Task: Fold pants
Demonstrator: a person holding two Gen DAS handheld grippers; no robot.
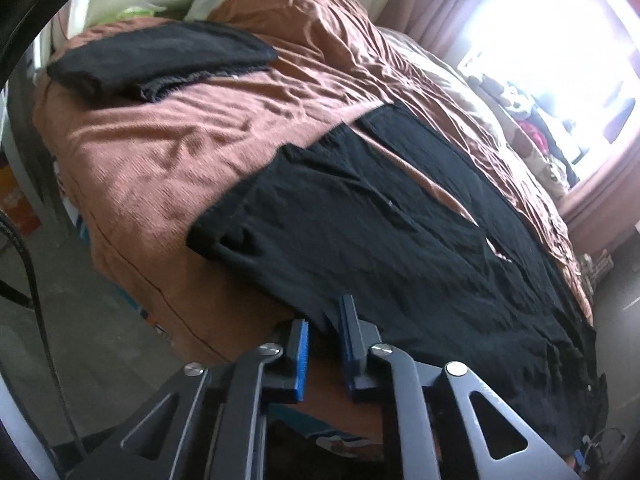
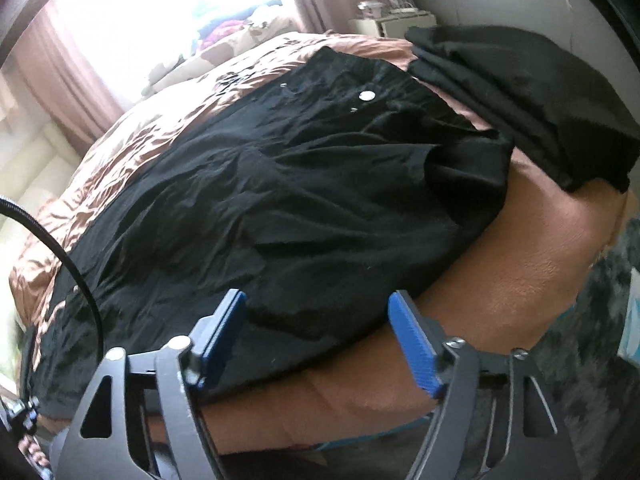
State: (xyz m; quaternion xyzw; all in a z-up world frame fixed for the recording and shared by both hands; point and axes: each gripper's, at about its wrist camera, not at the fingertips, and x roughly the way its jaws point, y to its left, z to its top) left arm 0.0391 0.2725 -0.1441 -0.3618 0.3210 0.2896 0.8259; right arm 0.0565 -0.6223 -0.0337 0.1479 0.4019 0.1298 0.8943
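Black pants (image 1: 380,216) lie spread flat on the brown bedspread (image 1: 168,152), near edge overhanging the bed side, waist w/ snaps toward the folded dark pile (image 2: 520,96). Fabric judged light, limp, creased; prob. drapes and slips, so grip at the hem/edge. Left gripper (image 1: 325,344): jaws nearly together, pinching pants edge. Right gripper (image 2: 316,320): jaws apart, straddling the edge, no pinch yet.

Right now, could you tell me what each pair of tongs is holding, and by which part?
The left tongs are closing on the near edge of the black pants. The right tongs straddle that edge, still open, holding nothing.
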